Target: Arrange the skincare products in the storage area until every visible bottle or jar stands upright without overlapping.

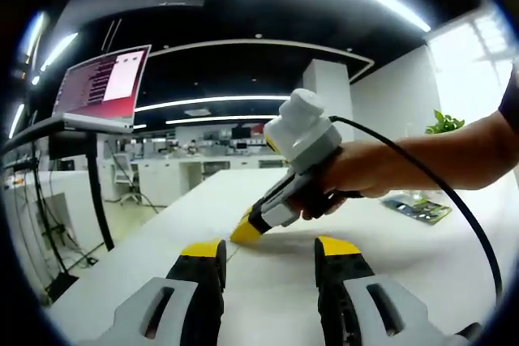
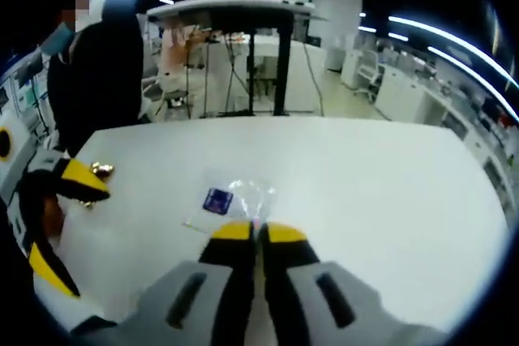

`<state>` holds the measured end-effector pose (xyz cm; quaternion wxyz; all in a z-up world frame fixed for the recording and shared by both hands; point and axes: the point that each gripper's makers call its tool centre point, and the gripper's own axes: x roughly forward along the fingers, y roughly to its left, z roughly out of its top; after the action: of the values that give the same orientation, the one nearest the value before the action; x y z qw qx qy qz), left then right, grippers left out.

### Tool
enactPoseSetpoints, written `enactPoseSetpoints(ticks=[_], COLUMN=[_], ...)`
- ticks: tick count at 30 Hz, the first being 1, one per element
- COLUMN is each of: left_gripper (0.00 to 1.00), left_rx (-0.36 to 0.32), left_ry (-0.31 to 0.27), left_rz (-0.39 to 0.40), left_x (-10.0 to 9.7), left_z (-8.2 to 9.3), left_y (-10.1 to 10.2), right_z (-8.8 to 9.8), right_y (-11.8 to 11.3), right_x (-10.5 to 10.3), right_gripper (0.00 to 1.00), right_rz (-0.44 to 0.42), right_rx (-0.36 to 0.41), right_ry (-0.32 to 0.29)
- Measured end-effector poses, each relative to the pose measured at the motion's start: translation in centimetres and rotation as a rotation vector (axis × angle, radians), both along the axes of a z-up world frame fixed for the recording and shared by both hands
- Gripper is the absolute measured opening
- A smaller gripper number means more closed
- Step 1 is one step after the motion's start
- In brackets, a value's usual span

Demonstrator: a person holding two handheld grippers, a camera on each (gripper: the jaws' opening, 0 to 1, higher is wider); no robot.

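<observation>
While the left gripper gapes empty, the right gripper, pinched together just beside the clear sachet, likely faces something light, limp and slippery, best nipped at its edge.

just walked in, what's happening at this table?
A person works over a white table with two tools. The left hand-held gripper hangs open above bare tabletop. The right hand-held gripper has its jaws together, right by a clear plastic bag with a blue label; whether it pinches the bag is unclear. A small gold item lies near the left one. No bottles or jars are upright yet.
</observation>
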<state>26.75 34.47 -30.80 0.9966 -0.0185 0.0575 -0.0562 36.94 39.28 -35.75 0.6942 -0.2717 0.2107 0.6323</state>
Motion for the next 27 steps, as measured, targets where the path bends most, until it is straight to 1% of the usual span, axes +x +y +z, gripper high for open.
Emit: enactPoseSetpoints(ticks=[1,8,10,13,15,16,17,18,19,21,22,23,24,25,27], left_gripper=[0.44,0.44,0.44,0.44,0.44,0.44,0.44,0.44,0.44,0.44,0.44,0.44,0.44,0.44,0.44], left_rx=[0.001,0.000,-0.001,-0.002,-0.002,-0.003,-0.003,-0.003,-0.003,-0.003,-0.003,-0.003,-0.004,-0.005,-0.007], left_ry=[0.001,0.002,0.002,0.001,0.001,0.001,0.000,0.001,0.001,0.000,0.000,-0.001,-0.002,-0.003,-0.004], left_rz=[0.000,0.000,-0.001,0.000,0.001,0.001,0.000,0.000,0.000,-0.001,0.000,0.000,0.001,0.002,0.002], left_x=[0.0,-0.1,-0.1,-0.1,-0.1,-0.1,-0.1,-0.1,-0.1,-0.1,-0.1,-0.1,-0.1,-0.1,-0.1], left_z=[0.0,0.0,0.0,0.0,-0.1,-0.1,0.0,-0.1,-0.1,-0.1,-0.1,0.0,0.0,0.0,0.0], left_y=[0.0,0.0,0.0,0.0,0.0,0.0,0.0,0.0,0.0,0.0,0.0,0.0,0.0,0.0,0.0], right_z=[0.1,0.2,0.3,0.5,0.7,0.8,0.9,0.8,0.7,0.3,0.4,0.4,0.4,0.4,0.1], right_y=[0.0,-0.4,-0.5,-0.7,-0.6,-0.2,-0.3,-0.4,-0.2,0.2,0.4,0.4,0.5,0.7,0.8], right_x=[0.5,0.7,1.0,1.0,1.0,0.4,0.0,-0.1,-0.3,-0.7,-0.8,-1.3,-1.4,-1.4,-1.6], right_gripper=[0.00,0.00,0.00,0.00,0.00,0.00,0.00,0.02,0.16,0.43,0.50,0.50,0.47,0.46,0.46], right_rz=[-0.015,-0.001,-0.003,-0.002,0.004,0.023,0.023,0.028,0.025,0.009,0.014,0.024,0.030,0.033,0.045], right_rx=[0.005,-0.006,-0.016,-0.003,0.009,0.029,0.032,0.022,0.022,0.014,0.019,0.025,0.026,0.025,0.000], right_ry=[-0.020,-0.034,-0.058,-0.060,-0.048,-0.009,0.013,0.012,0.015,0.046,0.051,0.057,0.063,0.067,0.054])
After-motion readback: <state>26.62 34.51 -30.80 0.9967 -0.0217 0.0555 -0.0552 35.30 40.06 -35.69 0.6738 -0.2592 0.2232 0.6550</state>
